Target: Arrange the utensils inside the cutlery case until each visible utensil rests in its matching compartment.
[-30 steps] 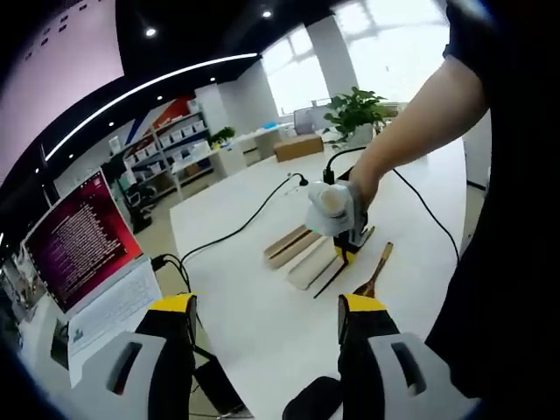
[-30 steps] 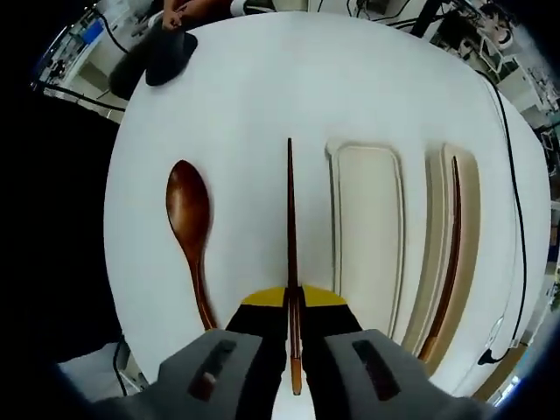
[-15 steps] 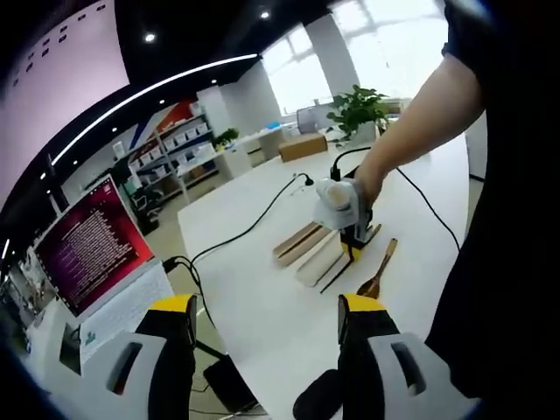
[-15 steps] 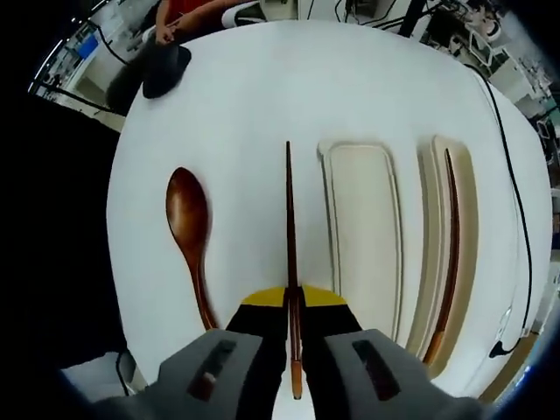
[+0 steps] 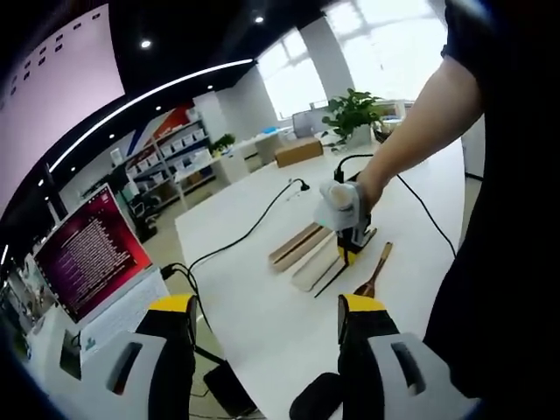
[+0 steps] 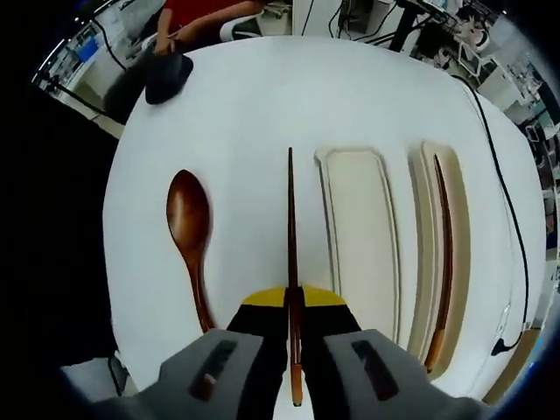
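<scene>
Approx 1 of 3 done: one dark wooden chopstick (image 6: 444,254) lies in pale case's (image 6: 360,254) narrow slot, 2nd chopstick (image 6: 290,262) pinched in right gripper (image 6: 291,308) jaws above white worktop (image 6: 245,114), brown wooden spoon (image 6: 189,229) on worktop outside case, left gripper (image 5: 267,315) jaws wide, empty.

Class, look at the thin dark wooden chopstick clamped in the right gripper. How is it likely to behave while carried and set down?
The thin dark wooden chopstick runs straight with no sag, so it is probably stiff and light. The right gripper pinches it near one end, so the long free end may swing or pivot. Being slender and smooth-looking, it could roll once laid on the white table.
</scene>
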